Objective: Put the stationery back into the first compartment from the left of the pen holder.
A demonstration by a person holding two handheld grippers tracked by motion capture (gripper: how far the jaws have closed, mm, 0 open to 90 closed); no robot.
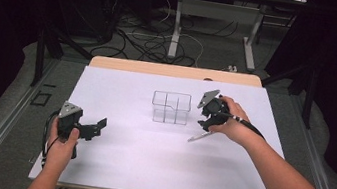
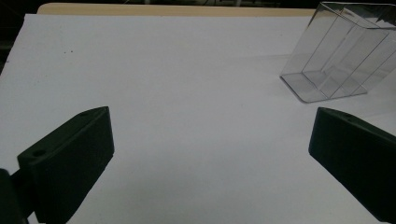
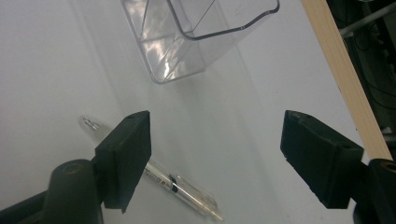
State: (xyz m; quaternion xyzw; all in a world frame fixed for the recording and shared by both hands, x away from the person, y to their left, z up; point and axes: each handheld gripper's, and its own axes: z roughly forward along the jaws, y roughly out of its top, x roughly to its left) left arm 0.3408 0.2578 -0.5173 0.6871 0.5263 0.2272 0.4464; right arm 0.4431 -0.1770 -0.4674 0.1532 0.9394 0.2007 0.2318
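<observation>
Right hand-held gripper (image 3: 215,154), jaws spread and empty, hovers by the clear pen (image 3: 182,189) lying near the bench's right edge beside the divided organizer (image 1: 170,107); it should centre astride the barrel before closing. Left hand-held gripper (image 1: 93,129) waits open.

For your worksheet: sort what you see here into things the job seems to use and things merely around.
Likely in use: clear divided box; pen; right hand-held gripper, open beside the pen; left hand-held gripper, open.

Just around: white table cover; floor cables.
</observation>
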